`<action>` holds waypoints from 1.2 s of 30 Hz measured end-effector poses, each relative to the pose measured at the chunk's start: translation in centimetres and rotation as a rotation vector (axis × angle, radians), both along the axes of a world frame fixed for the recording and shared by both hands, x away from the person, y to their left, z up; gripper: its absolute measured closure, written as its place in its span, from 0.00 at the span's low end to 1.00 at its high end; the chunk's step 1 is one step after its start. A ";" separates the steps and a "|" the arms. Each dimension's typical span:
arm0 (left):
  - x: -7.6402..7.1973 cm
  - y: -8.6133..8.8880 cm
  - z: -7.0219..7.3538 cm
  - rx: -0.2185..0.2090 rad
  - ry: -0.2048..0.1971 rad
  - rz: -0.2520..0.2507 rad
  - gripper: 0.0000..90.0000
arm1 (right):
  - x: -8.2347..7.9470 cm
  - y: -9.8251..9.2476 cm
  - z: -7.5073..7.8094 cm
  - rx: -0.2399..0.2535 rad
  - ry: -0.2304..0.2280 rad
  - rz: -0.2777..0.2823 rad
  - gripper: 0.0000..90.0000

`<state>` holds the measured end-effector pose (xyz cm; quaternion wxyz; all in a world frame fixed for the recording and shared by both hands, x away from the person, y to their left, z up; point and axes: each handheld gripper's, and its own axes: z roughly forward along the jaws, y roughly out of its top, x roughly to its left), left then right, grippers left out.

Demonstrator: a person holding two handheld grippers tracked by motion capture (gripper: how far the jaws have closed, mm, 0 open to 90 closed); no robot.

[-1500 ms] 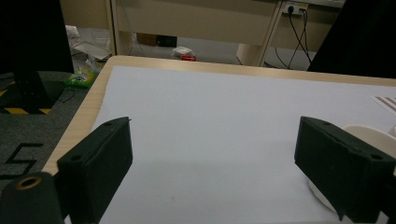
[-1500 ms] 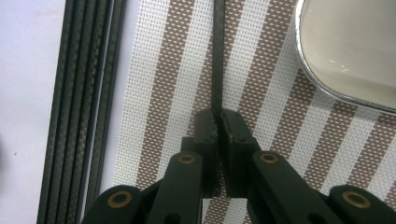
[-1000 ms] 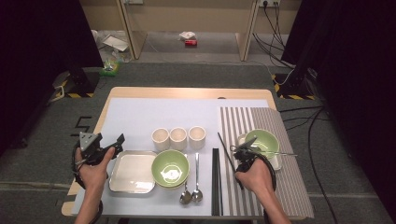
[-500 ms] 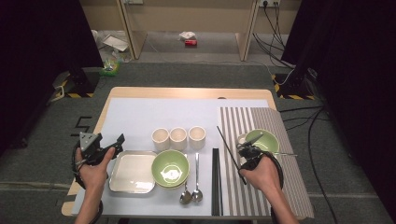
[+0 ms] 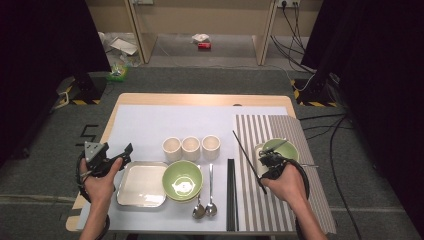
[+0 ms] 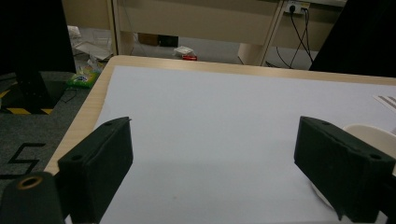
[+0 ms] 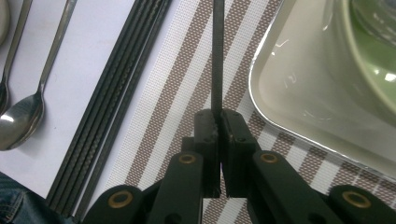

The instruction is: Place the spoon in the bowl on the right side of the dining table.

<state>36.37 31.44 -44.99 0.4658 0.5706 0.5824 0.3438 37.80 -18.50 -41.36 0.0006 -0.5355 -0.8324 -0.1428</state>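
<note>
- Room: grey carpet floor (image 5: 210, 80) all round, dark curtains at both sides, pale wooden furniture legs at the back with cables and scattered litter beyond.
- Table (image 5: 200, 99) of light wood, covered mostly by a white sheet (image 5: 170, 125).
- Striped mat (image 5: 280, 200) on the table's right part, brown and white.
- On the sheet: square tray (image 5: 142, 184), green bowl (image 5: 183, 180) just beside it, three cups (image 5: 191, 147) in a row behind, two spoons (image 5: 205, 207), pile of black chopsticks (image 5: 231, 195) along the mat's edge.
- On the mat: second tray (image 7: 299, 98) carrying another green bowl (image 5: 282, 150).
- Left gripper (image 5: 114, 156) held above the table's left edge, jaws wide apart, nothing between.
- Right gripper (image 7: 218, 116) over the mat, jaws pressed together on a single chopstick (image 7: 217, 56).
- Chopstick raised off the mat, slanting away toward the table's middle, between the pile and the second tray.
</note>
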 end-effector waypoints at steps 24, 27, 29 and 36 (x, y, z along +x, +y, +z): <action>0.0 0.1 -0.1 0.000 -0.001 0.002 0.12 | 1.1 -1.8 2.2 0.013 -0.074 0.173 0.96; 0.0 0.0 -0.1 0.001 0.000 0.001 0.12 | 1.4 -2.1 2.5 0.012 -0.089 0.192 0.96; 0.0 0.0 -0.1 0.001 0.000 0.002 0.12 | 1.6 -2.3 2.8 0.008 -0.091 0.196 0.96; 0.0 0.1 -0.1 0.000 -0.001 0.003 0.12 | 1.9 -2.7 3.1 -0.007 -0.102 0.213 0.96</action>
